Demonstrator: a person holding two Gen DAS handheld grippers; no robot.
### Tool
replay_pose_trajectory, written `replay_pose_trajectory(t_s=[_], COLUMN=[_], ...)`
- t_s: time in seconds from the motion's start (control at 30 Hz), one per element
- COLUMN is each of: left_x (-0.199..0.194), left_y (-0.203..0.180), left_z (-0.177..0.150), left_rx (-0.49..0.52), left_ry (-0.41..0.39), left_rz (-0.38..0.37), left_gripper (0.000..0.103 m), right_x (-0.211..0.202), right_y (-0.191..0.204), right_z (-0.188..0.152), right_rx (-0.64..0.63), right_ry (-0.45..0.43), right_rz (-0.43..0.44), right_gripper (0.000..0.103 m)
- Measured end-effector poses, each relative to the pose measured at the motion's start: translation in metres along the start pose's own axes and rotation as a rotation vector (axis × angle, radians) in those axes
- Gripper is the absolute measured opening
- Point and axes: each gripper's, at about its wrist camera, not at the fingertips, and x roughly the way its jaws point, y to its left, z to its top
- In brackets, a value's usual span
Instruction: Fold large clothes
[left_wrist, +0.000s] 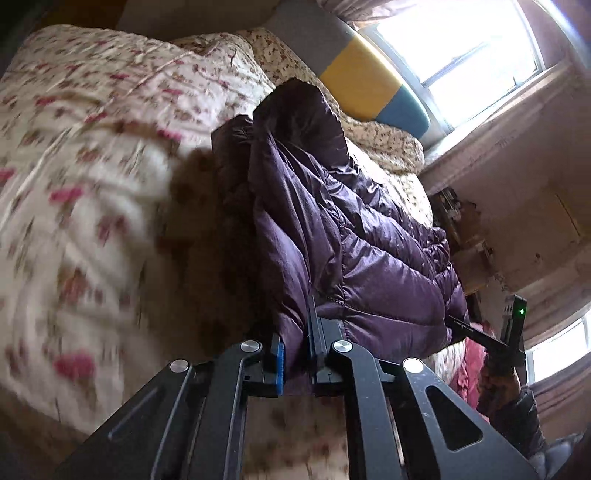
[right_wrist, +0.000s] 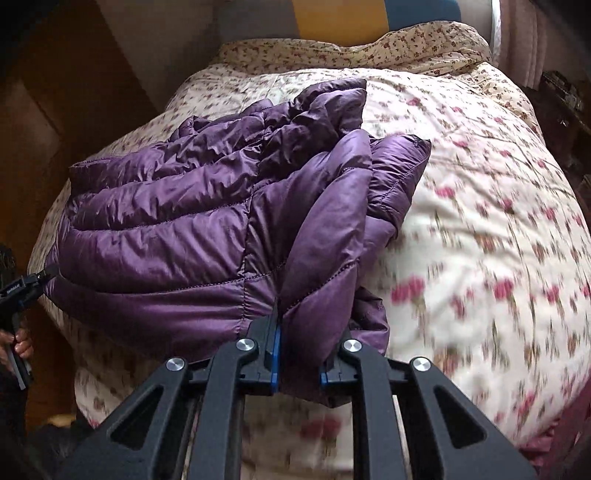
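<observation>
A bed (right_wrist: 480, 206) fills most of both views, covered by a cream quilt (left_wrist: 92, 155) printed with red and pink flowers. At its far end lies a second cover with a smaller flower print (right_wrist: 369, 48), and behind that stands a headboard (left_wrist: 369, 85) in grey, yellow and blue panels. A bright window (left_wrist: 461, 48) sits beside the headboard in the left wrist view, with a pale wall below it.

The jacket (right_wrist: 207, 206), purple, quilted and shiny, lies across the middle of the quilt, bunched into folds, with its near edge raised off the bed between the two tools. One puffy panel folds over toward the right side of the right wrist view.

The left gripper (left_wrist: 295, 354) has its blue-padded fingers (left_wrist: 279, 363) drawn close, pinching a fold of the jacket's edge. The right gripper (right_wrist: 299, 354) likewise pinches a thick fold of the jacket, which bulges out between and below its fingers (right_wrist: 274, 354).

In the left wrist view the right gripper shows at the jacket's far corner, with a small green light on it and a hand (left_wrist: 495, 384) on its handle. In the right wrist view the left gripper grips the jacket's left corner, held by the other hand (right_wrist: 20, 343).
</observation>
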Motion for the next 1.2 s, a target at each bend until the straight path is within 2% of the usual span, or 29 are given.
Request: replay_pose_trajectory(t_s=[0.03, 0.1, 0.13, 0.17, 0.2, 0.23, 0.33, 0.47, 0.6, 0.67, 0.7, 0.73, 0.77, 0.8, 0.83, 0.87, 0.97, 1.13, 1.2], left_x=[-0.003, -0.007, -0.010, -0.014, -0.019, -0.025, -0.028, -0.014, 0.014, 0.026, 0.034, 0.041, 0.045, 0.051, 0.054, 0.055, 0.052, 0.047, 0.051], left_y=[-0.001, -0.002, -0.003, -0.004, -0.003, -0.003, -0.002, -0.002, -0.005, -0.002, -0.002, -0.003, -0.004, -0.007, -0.009, -0.013, -0.018, -0.030, -0.037], left_z=[-0.006, -0.010, -0.008, -0.005, -0.003, 0.000, 0.020, 0.054, 0.087, 0.100, 0.107, 0.112, 0.114, 0.117, 0.118, 0.119, 0.118, 0.127, 0.132], left_rx=[0.001, 0.002, 0.009, 0.016, 0.015, 0.010, 0.011, -0.015, -0.048, -0.088, -0.096, -0.096, -0.092, -0.073, -0.052, -0.025, 0.012, 0.055, 0.090], left_ry=[0.001, 0.004, -0.005, -0.017, -0.030, -0.062, -0.104, -0.128, -0.101, -0.085, -0.064, -0.054, -0.048, -0.033, -0.031, -0.040, -0.067, -0.126, -0.152], left_rz=[0.003, 0.012, 0.029, 0.049, 0.049, 0.056, 0.070, 0.080, 0.086, 0.113, 0.109, 0.131, 0.155, 0.170, 0.188, 0.223, 0.257, 0.311, 0.356], left_gripper=[0.009, 0.012, 0.018, 0.037, 0.062, 0.068, 0.069, 0.069, 0.067, 0.065, 0.058, 0.053, 0.039, 0.019, 0.012, 0.007, 0.005, 0.005, 0.005], right_x=[-0.004, -0.010, -0.015, -0.020, -0.025, -0.028, -0.034, -0.016, 0.018, 0.034, 0.041, 0.050, 0.056, 0.061, 0.061, 0.060, 0.046, 0.035, 0.038], right_y=[0.001, 0.002, 0.001, 0.001, -0.001, -0.002, -0.005, -0.011, -0.017, -0.022, -0.023, -0.023, -0.022, -0.018, -0.014, -0.012, -0.010, 0.001, 0.004], right_z=[-0.008, -0.014, -0.017, -0.018, -0.016, -0.012, 0.009, 0.056, 0.100, 0.114, 0.119, 0.125, 0.127, 0.130, 0.131, 0.130, 0.128, 0.138, 0.145], right_rx=[-0.004, -0.019, -0.026, -0.027, -0.029, -0.026, 0.007, 0.053, 0.118, 0.140, 0.147, 0.156, 0.155, 0.148, 0.124, 0.107, 0.094, 0.071, 0.075], right_ry=[0.003, 0.002, -0.005, -0.014, -0.029, -0.039, -0.097, -0.140, -0.140, -0.129, -0.122, -0.106, -0.096, -0.088, -0.093, -0.106, -0.170, -0.262, -0.284], right_rz=[-0.007, -0.036, -0.046, -0.051, -0.062, -0.067, -0.067, -0.073, -0.069, -0.075, -0.068, -0.061, -0.058, -0.061, -0.076, -0.091, -0.120, -0.177, -0.204], right_gripper=[0.018, 0.033, 0.048, 0.059, 0.061, 0.063, 0.071, 0.072, 0.072, 0.072, 0.072, 0.066, 0.046, 0.037, 0.022, 0.014, 0.008, 0.008, 0.008])
